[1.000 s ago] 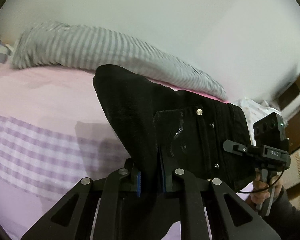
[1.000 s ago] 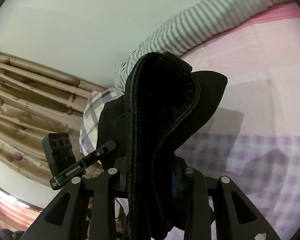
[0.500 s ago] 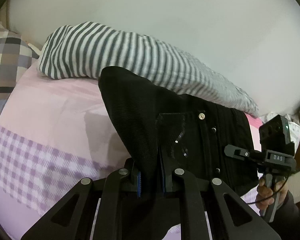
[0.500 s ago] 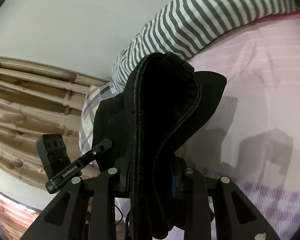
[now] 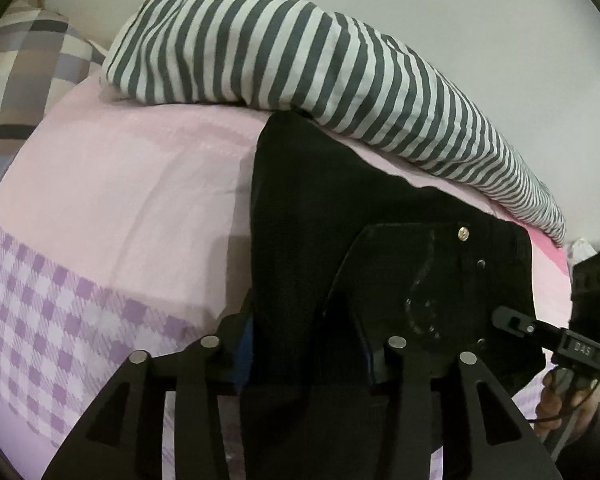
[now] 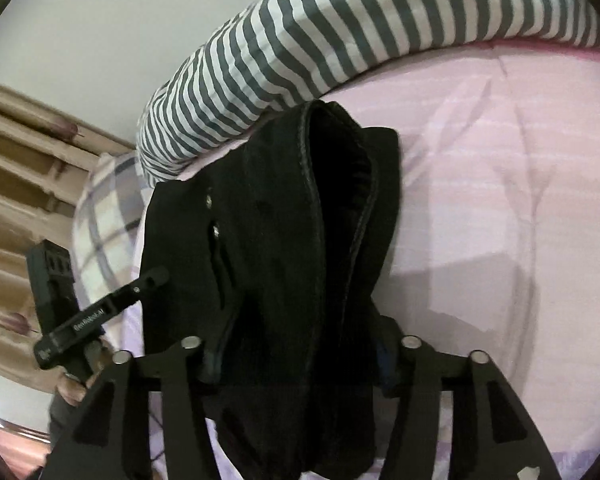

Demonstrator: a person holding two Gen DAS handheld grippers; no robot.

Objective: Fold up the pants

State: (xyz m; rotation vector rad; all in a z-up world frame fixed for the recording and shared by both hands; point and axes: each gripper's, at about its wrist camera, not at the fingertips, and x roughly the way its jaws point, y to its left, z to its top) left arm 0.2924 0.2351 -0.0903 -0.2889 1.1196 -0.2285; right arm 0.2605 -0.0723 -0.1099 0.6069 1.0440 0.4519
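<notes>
Black pants (image 5: 320, 208) with metal buttons lie bunched on the pink bedsheet (image 5: 120, 200), their far edge touching the striped bedding. My left gripper (image 5: 308, 360) straddles the waistband end; its jaws are opening and the cloth sits loosely between the pads. In the right wrist view the folded pants (image 6: 268, 240) rise in a thick ridge between the fingers of my right gripper (image 6: 300, 360), whose jaws are also opening around the cloth. A hand (image 5: 552, 400) at the right edge holds the other gripper's handle.
A rolled grey-and-white striped duvet (image 5: 300, 60) runs along the wall behind the pants. A plaid pillow (image 5: 16, 80) lies at the far left. A beige curtain (image 6: 20, 160) hangs beside the bed. A purple checked band (image 5: 40, 320) of sheet lies near.
Both grippers came down and forward toward the striped duvet with the pants. Their jaws, pinched on the cloth before, now stand much wider apart, and the pants have settled onto the sheet.
</notes>
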